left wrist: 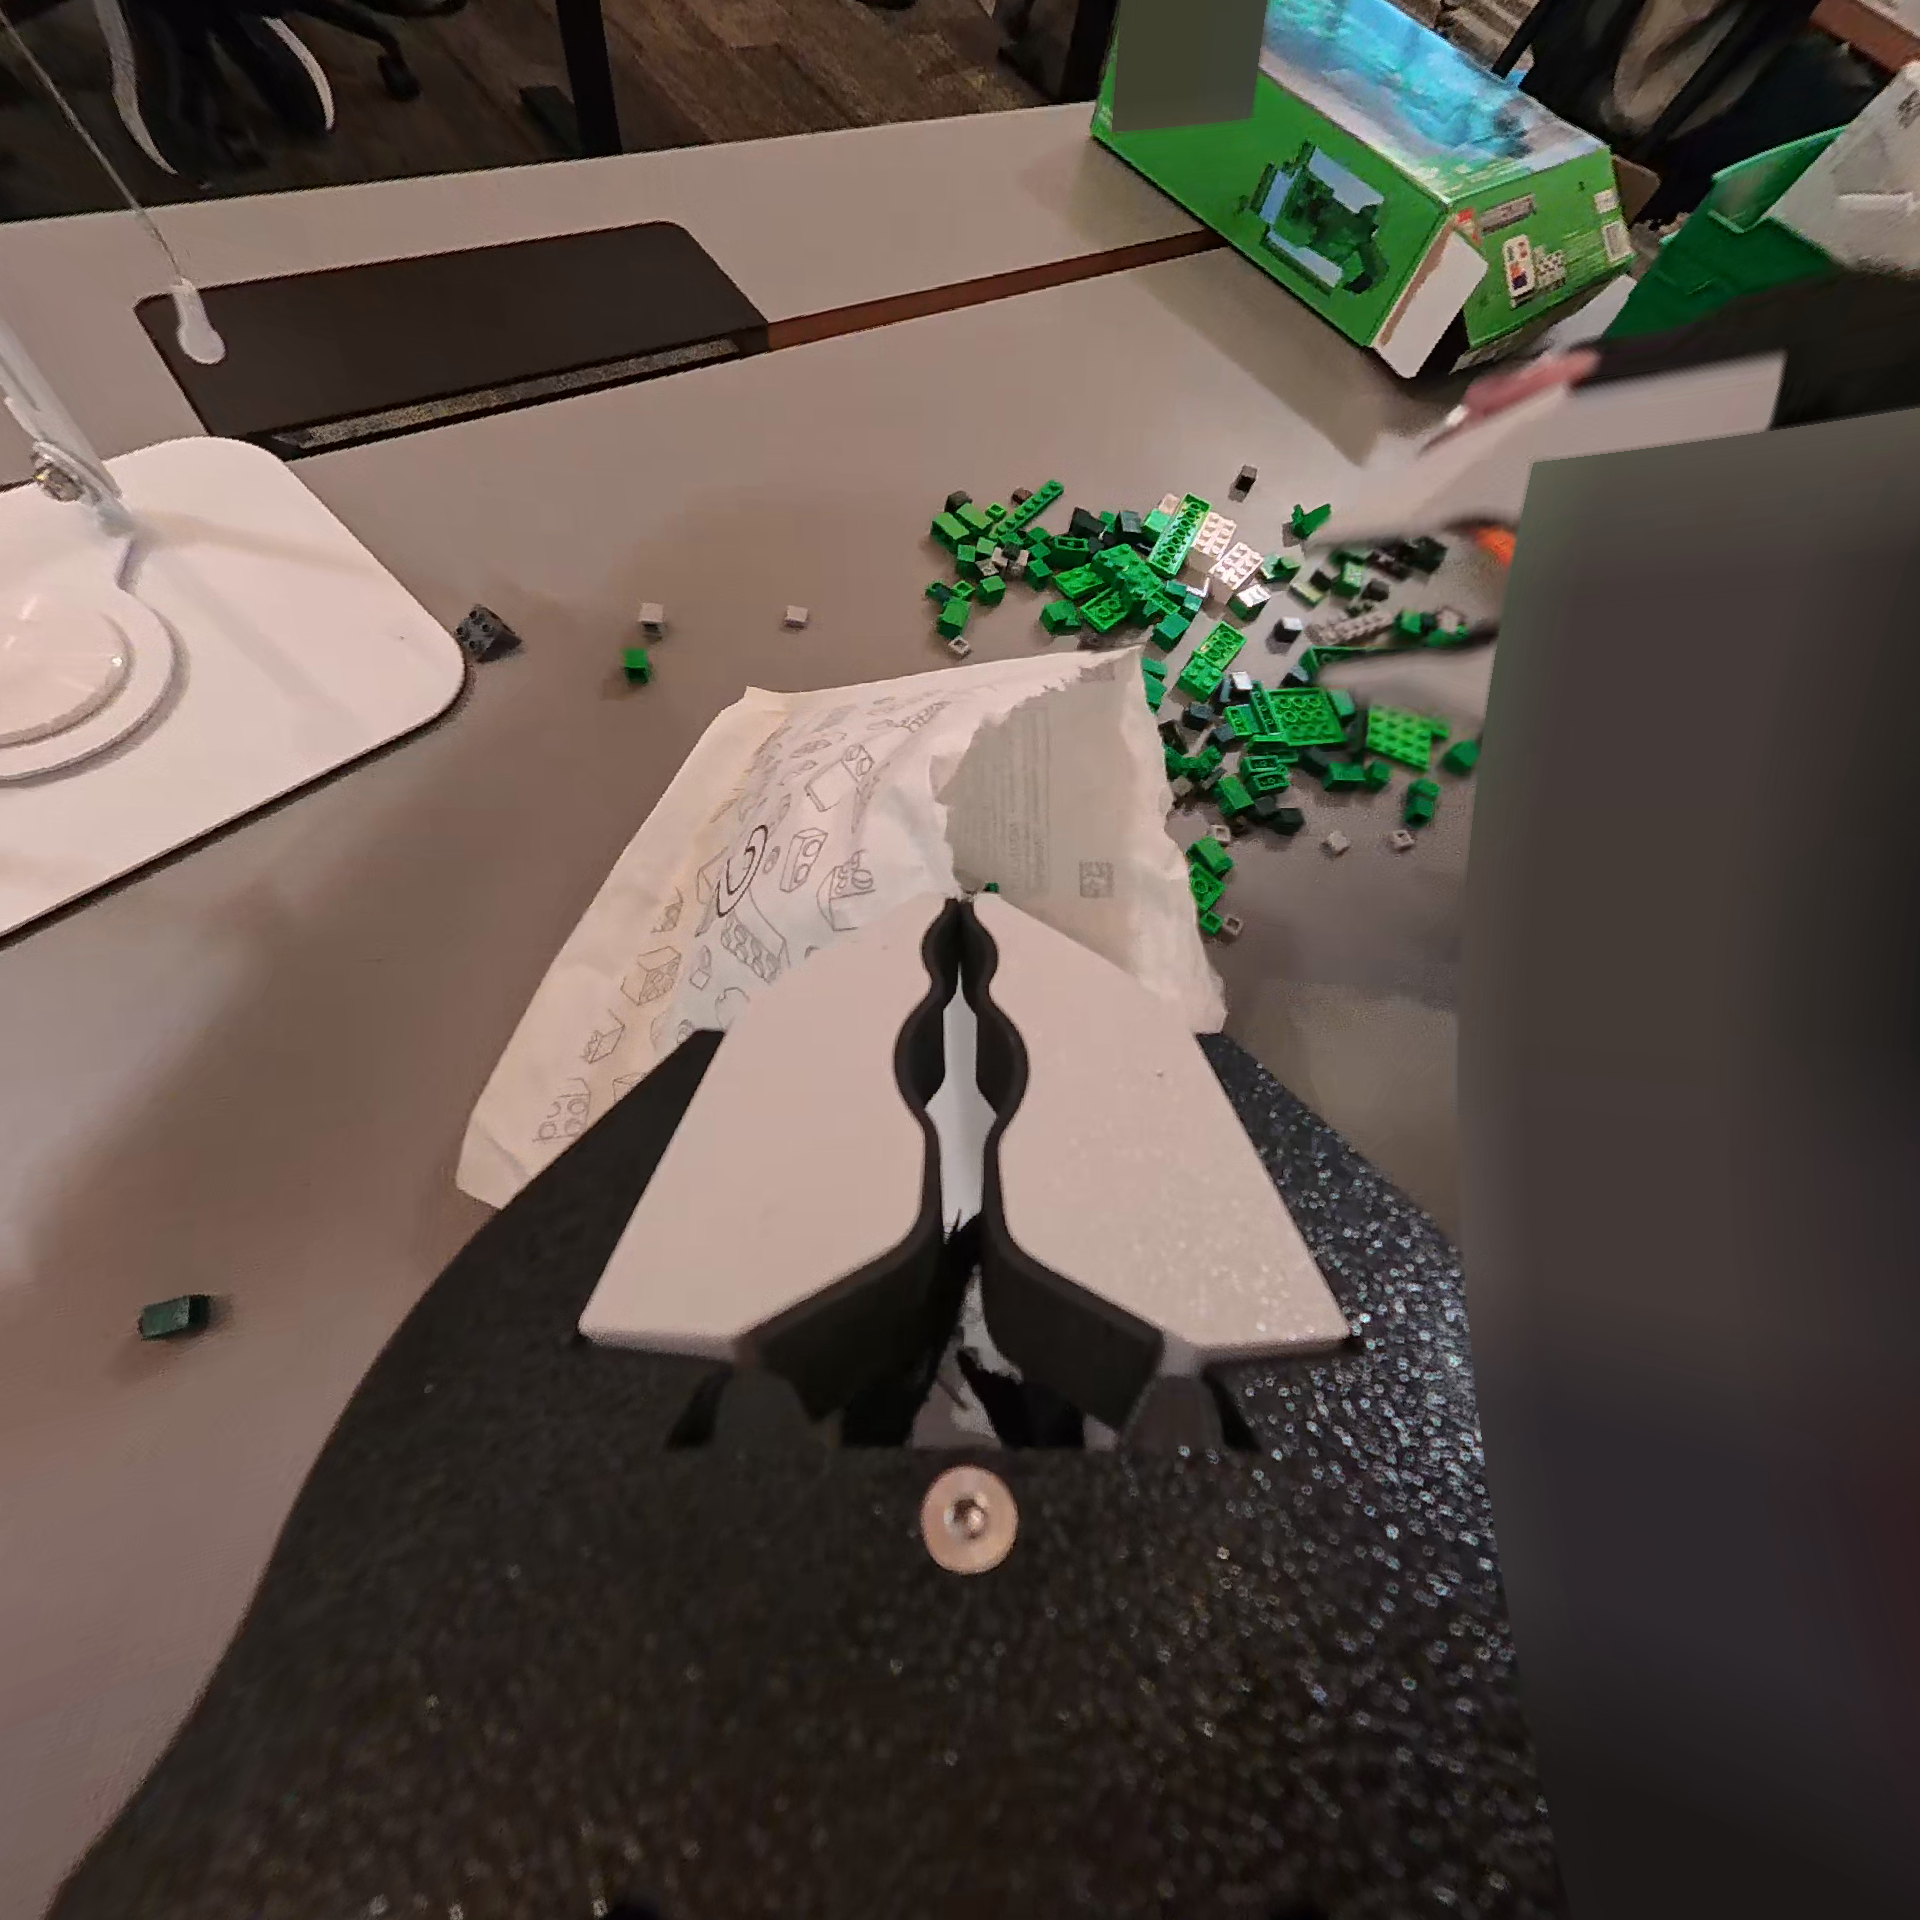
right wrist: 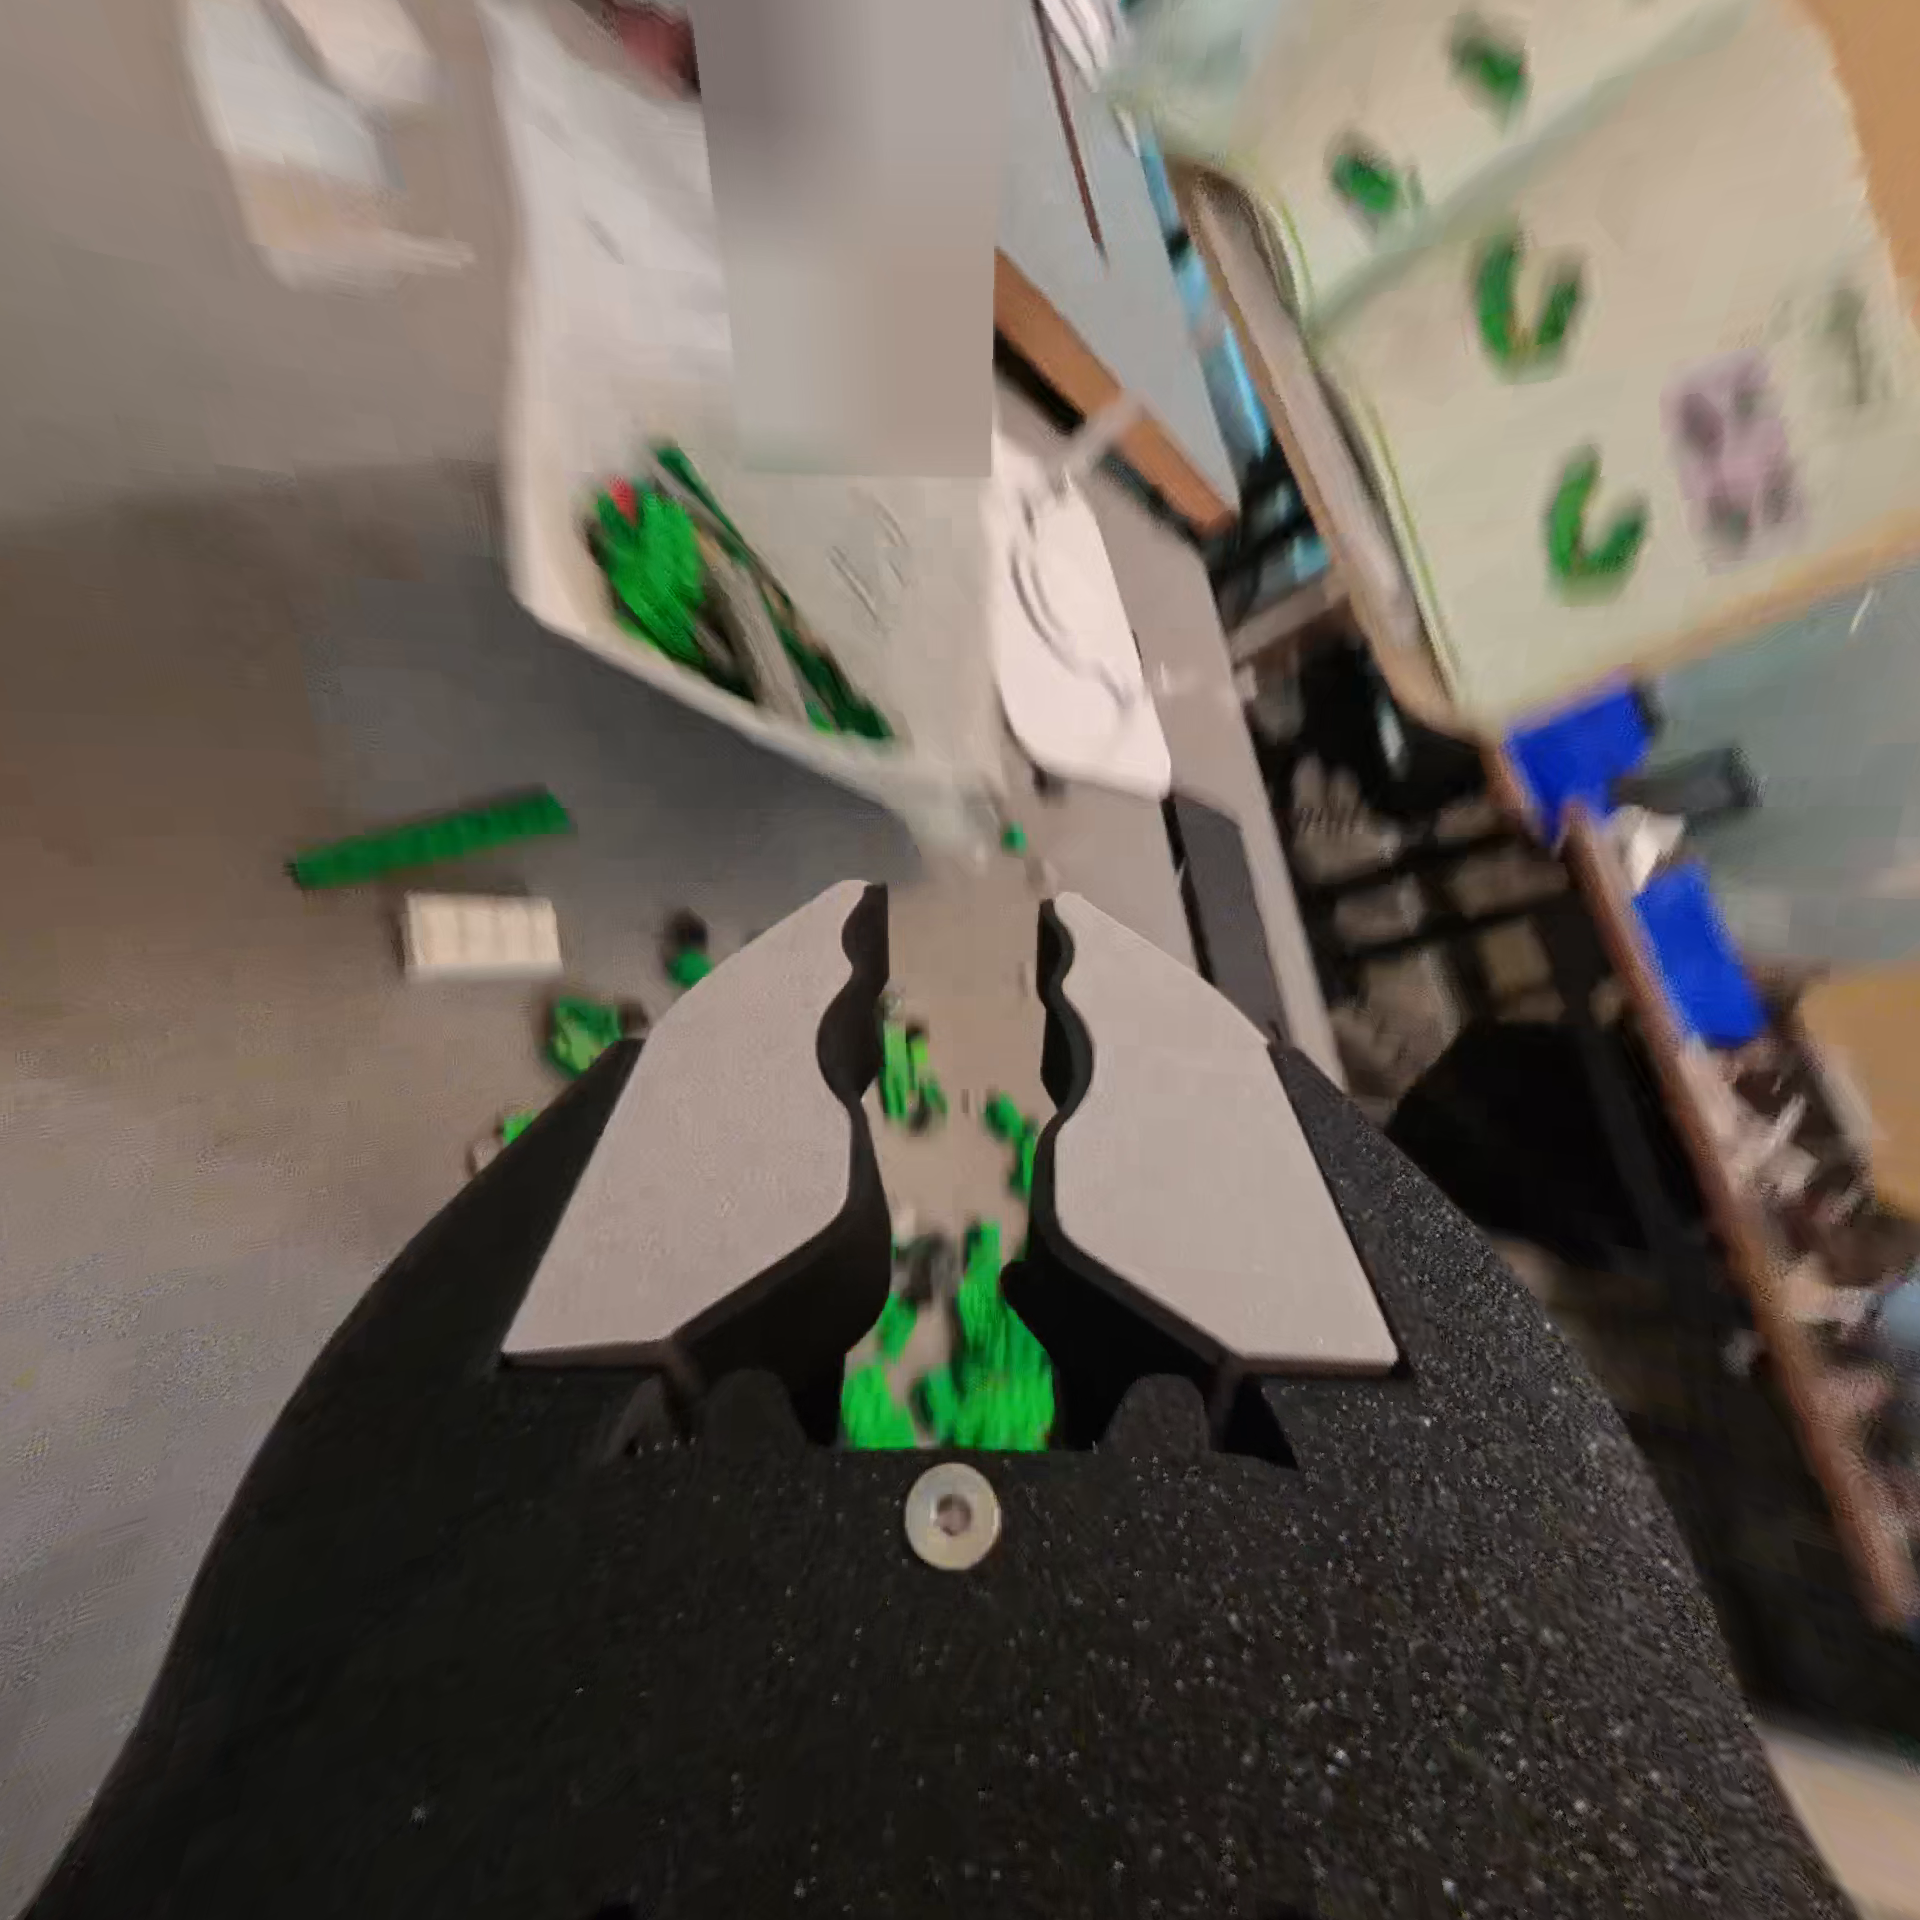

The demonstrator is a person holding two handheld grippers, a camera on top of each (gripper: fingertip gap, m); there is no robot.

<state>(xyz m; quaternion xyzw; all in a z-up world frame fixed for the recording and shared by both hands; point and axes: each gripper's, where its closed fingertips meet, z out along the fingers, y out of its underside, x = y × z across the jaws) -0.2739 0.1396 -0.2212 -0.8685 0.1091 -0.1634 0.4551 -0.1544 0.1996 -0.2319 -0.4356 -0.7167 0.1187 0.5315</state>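
The left tongs [left wrist: 958, 914] are pinched tight on a torn white paper bag [left wrist: 831, 852] printed with little brick drawings, held at the centre of the left wrist view with its ripped mouth turned toward the upper right. From what I can see the bag looks all but emptied: a heap of green bricks [left wrist: 1226, 644] lies spilled on the grey surface [left wrist: 727, 499] just beyond it, right of centre, though whether anything is left inside I cannot tell. A few strays sit apart to the left, a dark green one [left wrist: 177, 1315] at lower left. The right tongs [right wrist: 964, 904] hang narrowly parted and empty over more scattered bricks; that view is badly smeared. A green box [left wrist: 1361, 197] stands upper right, a white mat [left wrist: 208, 644] far left.
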